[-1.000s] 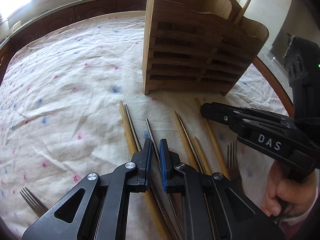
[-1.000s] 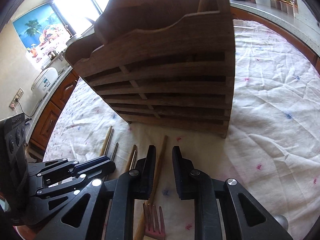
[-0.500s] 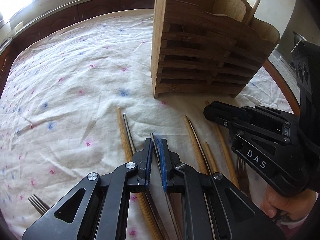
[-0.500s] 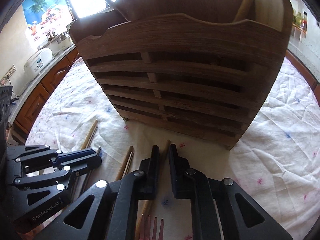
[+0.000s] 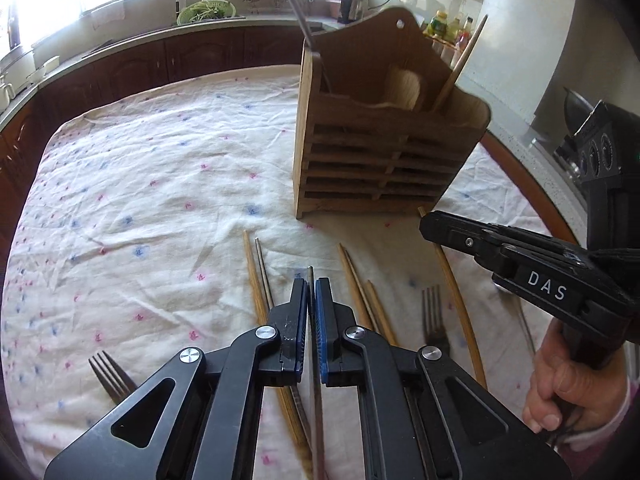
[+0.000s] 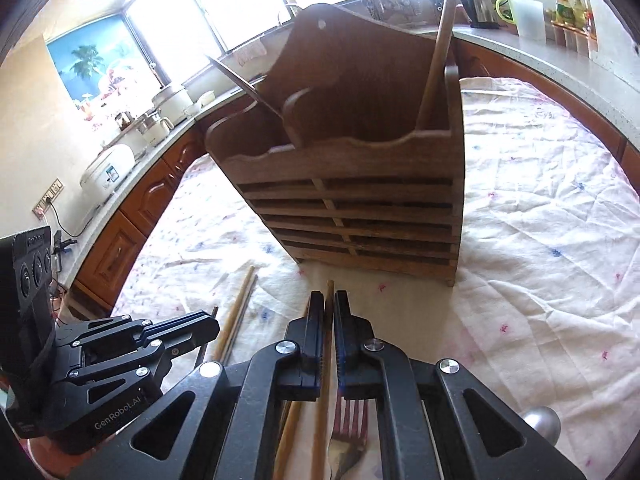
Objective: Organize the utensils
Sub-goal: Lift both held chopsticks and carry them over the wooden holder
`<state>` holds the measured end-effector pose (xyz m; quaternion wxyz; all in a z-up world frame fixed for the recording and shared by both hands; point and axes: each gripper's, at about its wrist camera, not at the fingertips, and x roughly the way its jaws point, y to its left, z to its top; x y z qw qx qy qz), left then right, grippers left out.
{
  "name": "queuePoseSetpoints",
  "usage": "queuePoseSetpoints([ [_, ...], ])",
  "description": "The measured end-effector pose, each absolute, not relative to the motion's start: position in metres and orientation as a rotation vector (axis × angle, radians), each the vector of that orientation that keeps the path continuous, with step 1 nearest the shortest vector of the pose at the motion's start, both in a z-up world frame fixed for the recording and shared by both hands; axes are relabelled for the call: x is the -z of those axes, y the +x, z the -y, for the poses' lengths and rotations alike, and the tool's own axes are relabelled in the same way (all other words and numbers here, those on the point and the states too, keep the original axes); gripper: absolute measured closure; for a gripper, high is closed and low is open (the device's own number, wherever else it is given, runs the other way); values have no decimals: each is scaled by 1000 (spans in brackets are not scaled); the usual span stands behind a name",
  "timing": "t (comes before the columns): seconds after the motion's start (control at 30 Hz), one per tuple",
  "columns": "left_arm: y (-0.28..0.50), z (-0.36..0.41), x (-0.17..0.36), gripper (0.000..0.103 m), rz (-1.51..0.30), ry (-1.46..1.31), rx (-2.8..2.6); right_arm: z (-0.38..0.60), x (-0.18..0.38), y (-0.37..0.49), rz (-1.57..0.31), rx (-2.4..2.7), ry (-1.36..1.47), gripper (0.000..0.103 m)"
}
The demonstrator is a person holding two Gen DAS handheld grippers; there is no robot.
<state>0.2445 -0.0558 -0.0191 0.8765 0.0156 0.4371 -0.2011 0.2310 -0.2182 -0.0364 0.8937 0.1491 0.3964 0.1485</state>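
A slatted wooden utensil holder (image 5: 384, 148) stands on the tablecloth, also in the right wrist view (image 6: 360, 200). It holds a metal utensil, a wooden stick and a wooden spoon. My left gripper (image 5: 311, 292) is shut on a metal chopstick (image 5: 313, 360), lifted off the cloth. My right gripper (image 6: 328, 312) is shut on a wooden chopstick (image 6: 323, 400) and shows in the left wrist view (image 5: 448, 228). Several wooden and metal chopsticks (image 5: 256, 280) lie loose in front of the holder.
Two forks (image 5: 434, 316) (image 5: 108, 372) lie on the floral white tablecloth (image 5: 160, 200). A fork (image 6: 352, 420) and a spoon (image 6: 540, 424) lie under the right gripper. Kitchen counters with appliances ring the table's far side.
Both grippers closed on their chopsticks and rose with them, pulling back from the holder, which now looks smaller and farther.
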Motion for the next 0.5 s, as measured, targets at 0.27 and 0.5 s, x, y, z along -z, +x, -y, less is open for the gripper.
queuePoseSetpoints([
  [0.27, 201, 30, -36, 99, -786, -45, 457, 228, -7, 188, -724, -336, 323, 98],
  [0.5, 171, 17, -65, 99, -707, -81, 482, 220, -51, 156, -625, -344, 325, 98],
])
